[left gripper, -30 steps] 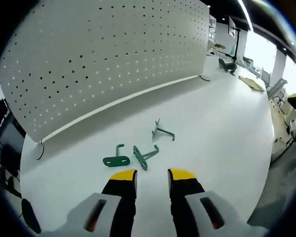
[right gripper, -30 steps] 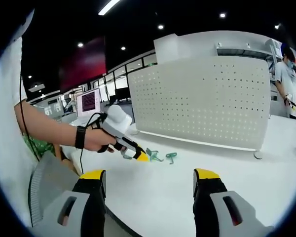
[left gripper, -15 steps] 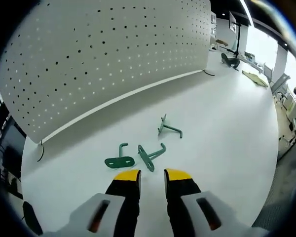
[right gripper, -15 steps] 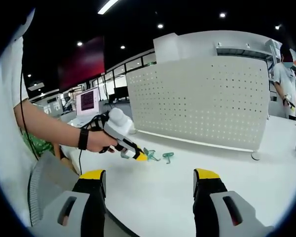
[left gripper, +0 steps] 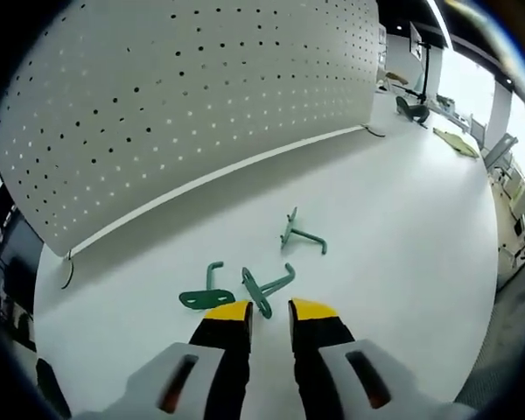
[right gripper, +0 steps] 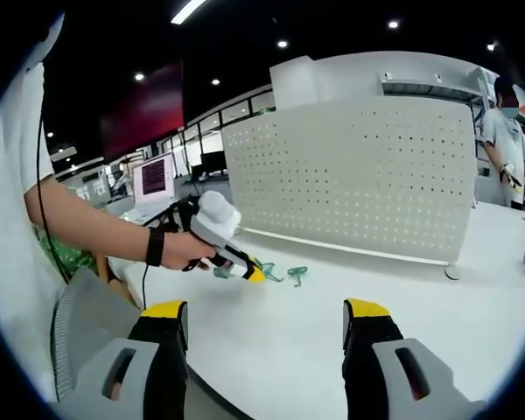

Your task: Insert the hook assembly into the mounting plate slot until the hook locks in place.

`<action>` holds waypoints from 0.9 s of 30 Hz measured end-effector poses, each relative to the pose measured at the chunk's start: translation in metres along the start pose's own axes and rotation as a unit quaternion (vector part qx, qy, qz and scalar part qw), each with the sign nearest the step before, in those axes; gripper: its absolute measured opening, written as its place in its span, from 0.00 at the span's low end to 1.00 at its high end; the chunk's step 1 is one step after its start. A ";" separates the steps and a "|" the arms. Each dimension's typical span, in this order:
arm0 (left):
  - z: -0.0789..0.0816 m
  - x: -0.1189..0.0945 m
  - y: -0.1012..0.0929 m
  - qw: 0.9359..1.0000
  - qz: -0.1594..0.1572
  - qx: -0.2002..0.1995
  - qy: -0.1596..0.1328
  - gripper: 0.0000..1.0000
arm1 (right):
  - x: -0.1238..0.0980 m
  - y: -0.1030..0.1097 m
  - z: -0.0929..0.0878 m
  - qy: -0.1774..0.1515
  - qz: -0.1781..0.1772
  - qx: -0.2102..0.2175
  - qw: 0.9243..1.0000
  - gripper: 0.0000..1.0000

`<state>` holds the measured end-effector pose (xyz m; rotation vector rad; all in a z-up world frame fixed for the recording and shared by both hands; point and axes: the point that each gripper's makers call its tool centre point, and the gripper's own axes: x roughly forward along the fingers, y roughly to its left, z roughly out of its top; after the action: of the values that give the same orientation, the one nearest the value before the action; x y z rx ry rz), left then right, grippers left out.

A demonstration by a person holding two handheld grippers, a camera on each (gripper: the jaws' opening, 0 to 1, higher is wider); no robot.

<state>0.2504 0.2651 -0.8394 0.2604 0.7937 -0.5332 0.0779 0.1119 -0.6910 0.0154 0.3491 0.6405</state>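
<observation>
- Now, in the left gripper view, the left hand-held gripper (left gripper: pixel 269 308) hovers low over the white table (left gripper: pixel 402 219), its yellow-tipped jaws a narrow gap apart and holding nothing.
- Three green hook pieces lie on the table just ahead of those jaws: a left hook (left gripper: pixel 206 296) with an oval plate, a middle hook (left gripper: pixel 264 287) almost between the jaw tips, and a far hook (left gripper: pixel 299 234) a little apart (its plate tilted up).
- Behind them stands a white perforated mounting plate (left gripper: pixel 184 96), upright along the table.
- In the right gripper view, the right hand-held gripper (right gripper: pixel 267 319) is held back, jaws wide apart and empty.
- That view shows a person's hand (right gripper: pixel 185 249) holding the left hand-held gripper beside the green pieces.
</observation>
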 end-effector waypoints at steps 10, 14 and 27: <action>-0.003 0.005 0.002 1.000 0.001 -0.002 0.009 0.15 | 0.000 -0.001 0.000 0.003 -0.001 0.000 1.000 0.73; -0.003 0.007 0.003 1.000 -0.004 -0.018 0.009 0.13 | 0.000 -0.001 0.000 0.003 -0.002 0.002 1.000 0.73; -0.004 0.009 0.009 0.999 0.001 -0.035 0.012 0.07 | -0.002 -0.002 -0.001 0.005 -0.004 0.003 1.000 0.73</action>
<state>0.2582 0.2710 -0.8488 0.2037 0.8337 -0.5004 0.0777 0.1090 -0.6917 0.0170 0.3602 0.6321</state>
